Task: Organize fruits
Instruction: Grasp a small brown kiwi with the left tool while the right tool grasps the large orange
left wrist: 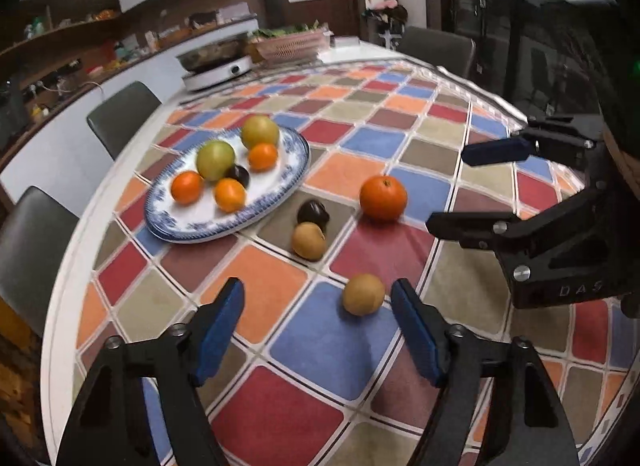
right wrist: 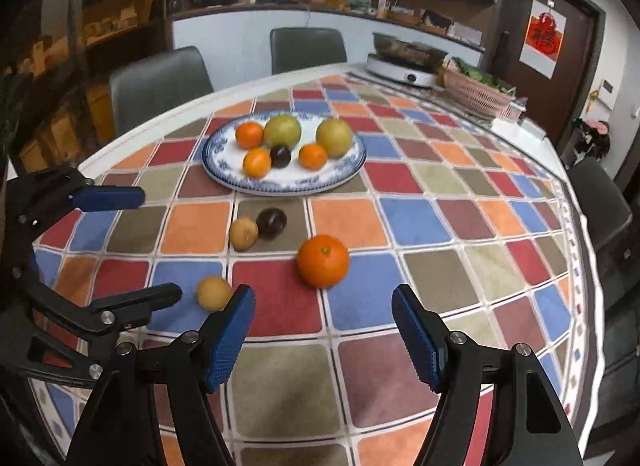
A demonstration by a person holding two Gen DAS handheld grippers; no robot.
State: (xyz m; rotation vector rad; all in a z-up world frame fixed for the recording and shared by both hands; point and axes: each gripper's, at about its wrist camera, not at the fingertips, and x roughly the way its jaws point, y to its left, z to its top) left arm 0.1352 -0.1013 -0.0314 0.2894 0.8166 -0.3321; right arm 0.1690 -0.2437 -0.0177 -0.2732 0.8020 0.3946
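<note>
Fingers of both grippers spread with nothing between them: left gripper (left wrist: 318, 330) low in its frame beside the small round tan fruit (left wrist: 363, 294), right gripper (right wrist: 323, 336) low centre, aimed toward the large glossy orange (right wrist: 323, 261), probably lined up for a pick each. Four loose fruits on the checked multicoloured surface (right wrist: 440, 266), counting the dark plum (right wrist: 272, 222) touching a second tan fruit (right wrist: 243, 234). Six more gathered upper centre on the blue-and-white patterned plate (right wrist: 340, 177), likely where all belong.

Black left gripper (left wrist: 318, 326), right gripper (right wrist: 324, 330): blue ribbed fingers (right wrist: 230, 336), silver screws.
</note>
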